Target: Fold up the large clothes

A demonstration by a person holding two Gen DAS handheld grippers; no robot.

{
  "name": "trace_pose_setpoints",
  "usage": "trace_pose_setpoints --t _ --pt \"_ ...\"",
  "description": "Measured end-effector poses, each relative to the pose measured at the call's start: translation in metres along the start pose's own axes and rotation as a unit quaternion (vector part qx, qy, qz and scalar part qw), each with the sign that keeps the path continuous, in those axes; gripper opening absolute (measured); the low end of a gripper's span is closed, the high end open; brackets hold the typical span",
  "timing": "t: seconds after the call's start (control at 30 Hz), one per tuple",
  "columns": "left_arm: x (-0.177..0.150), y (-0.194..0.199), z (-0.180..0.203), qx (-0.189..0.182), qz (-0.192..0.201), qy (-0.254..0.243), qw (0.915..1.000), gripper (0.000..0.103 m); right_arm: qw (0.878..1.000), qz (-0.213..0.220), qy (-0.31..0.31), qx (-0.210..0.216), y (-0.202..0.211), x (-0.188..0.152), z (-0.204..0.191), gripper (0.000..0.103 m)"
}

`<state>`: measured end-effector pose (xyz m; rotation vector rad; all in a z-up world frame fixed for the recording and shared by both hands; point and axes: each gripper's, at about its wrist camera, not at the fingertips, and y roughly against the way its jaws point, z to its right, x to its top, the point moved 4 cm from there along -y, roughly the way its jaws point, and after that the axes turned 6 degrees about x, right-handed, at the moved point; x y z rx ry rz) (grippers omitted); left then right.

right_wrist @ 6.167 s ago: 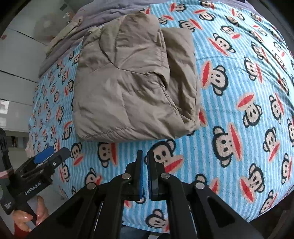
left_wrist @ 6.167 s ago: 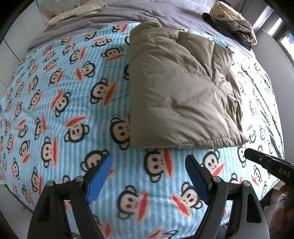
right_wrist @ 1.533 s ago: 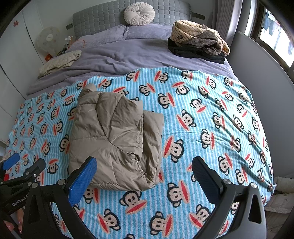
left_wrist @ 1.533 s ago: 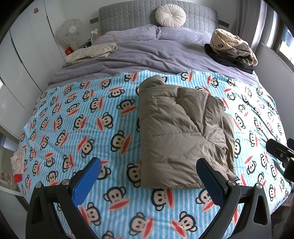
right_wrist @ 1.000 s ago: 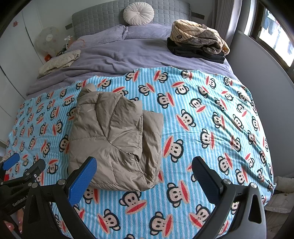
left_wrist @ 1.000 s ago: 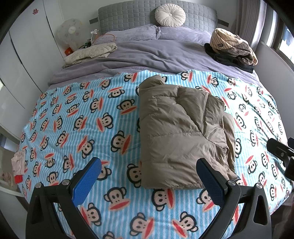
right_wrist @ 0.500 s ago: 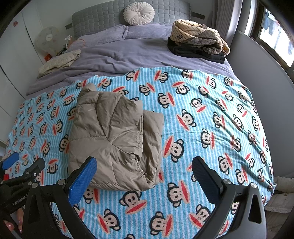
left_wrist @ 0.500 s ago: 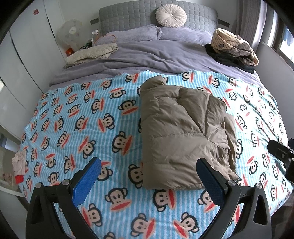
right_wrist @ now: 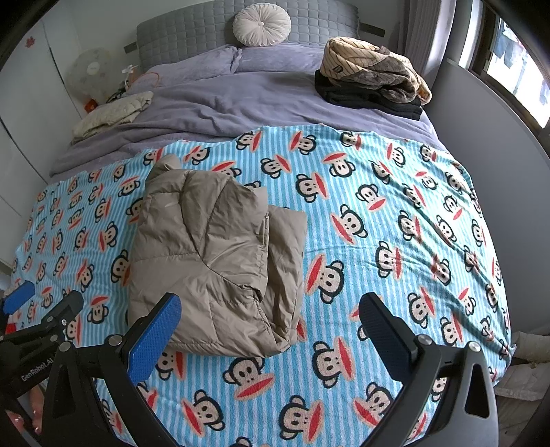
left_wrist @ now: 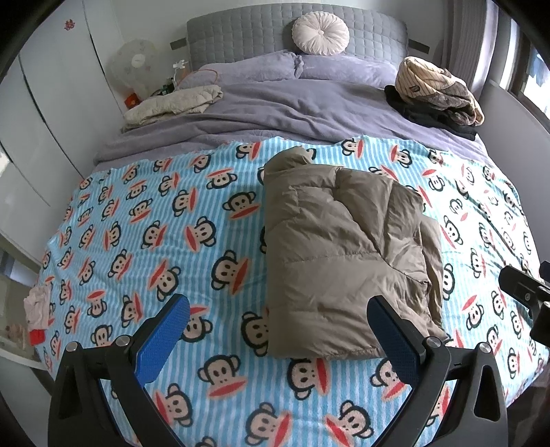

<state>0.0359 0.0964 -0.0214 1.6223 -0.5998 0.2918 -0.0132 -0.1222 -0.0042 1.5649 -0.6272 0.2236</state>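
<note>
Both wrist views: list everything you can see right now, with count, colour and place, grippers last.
Puffer jacket: one, tan, folded, on the monkey blanket.
Monkey blanket: one, blue striped with cartoon monkeys, over the near half of the bed.
Duvet: one, lilac-grey, far half of the bed.
Round cushion: one, off-white, against the grey headboard.
Clothes pile: one, beige striped on black, far right of the bed.
Cream quilted garment: one, far left of the bed.
Fan: one, white, beside the bed at left.
Left gripper: black, blue pads, open, empty.
Right gripper: same colours, open, empty.
</note>
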Motion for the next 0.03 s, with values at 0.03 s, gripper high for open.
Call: trace_pose_setpoints --t 0.03 --pt "-0.0002 0.0002 0.0005 0.000 0.000 0.000 1.0000 0.103 1.000 0.000 0.001 0.000 -0.0003 -0.0003 0.0000 0.103"
